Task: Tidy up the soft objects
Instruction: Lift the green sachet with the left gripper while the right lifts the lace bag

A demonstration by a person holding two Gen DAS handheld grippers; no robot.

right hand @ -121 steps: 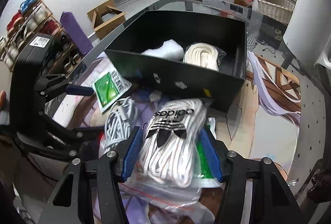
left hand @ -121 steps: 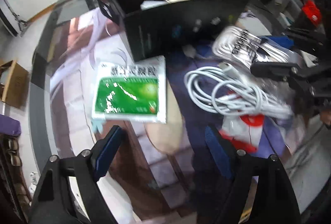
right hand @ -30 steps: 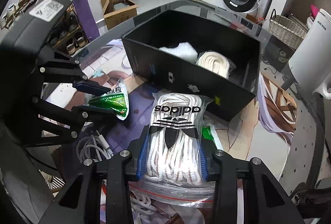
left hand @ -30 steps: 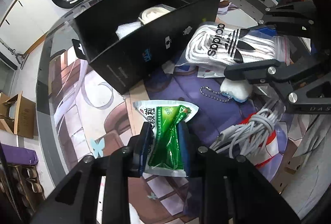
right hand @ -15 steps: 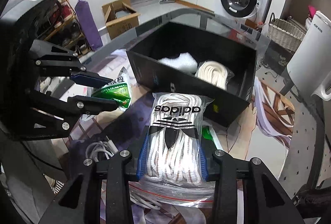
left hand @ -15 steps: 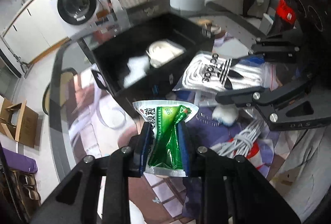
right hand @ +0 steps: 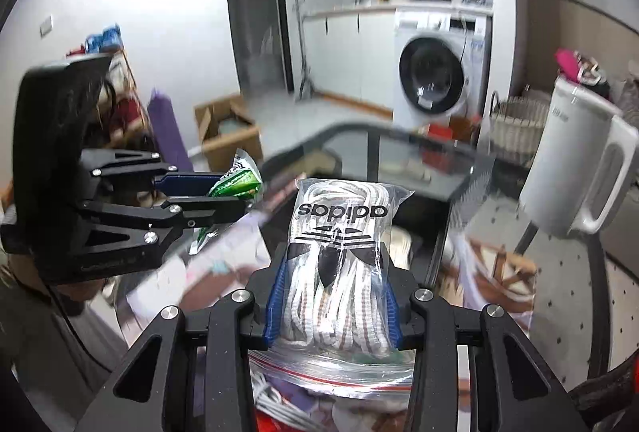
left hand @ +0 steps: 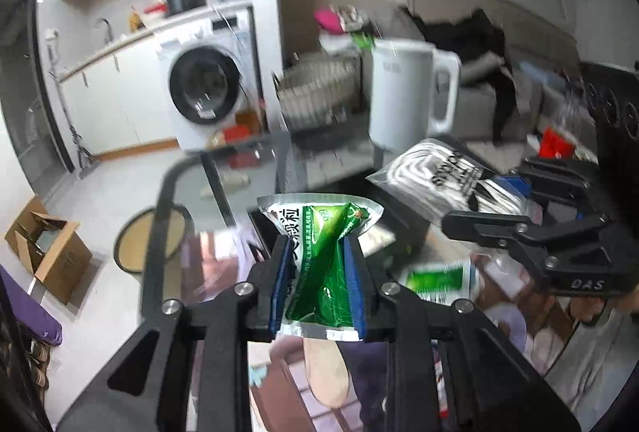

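both grippers loaded above the box

we clench our left gripper (left hand: 317, 286) on a green sachet (left hand: 323, 264), its long axis upright. our right gripper (right hand: 331, 306) grasps a bag of white laces (right hand: 339, 256). the black box (right hand: 419, 228) lies just ahead and below both, the right nearer. beyond stands a white kettle (left hand: 411, 92).

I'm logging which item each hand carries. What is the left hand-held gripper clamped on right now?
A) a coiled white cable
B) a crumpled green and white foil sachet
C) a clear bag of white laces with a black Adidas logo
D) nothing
B: the left hand-held gripper pinches the crumpled green and white foil sachet between its blue pads, while the clear bag of white laces sits in the right hand-held gripper.
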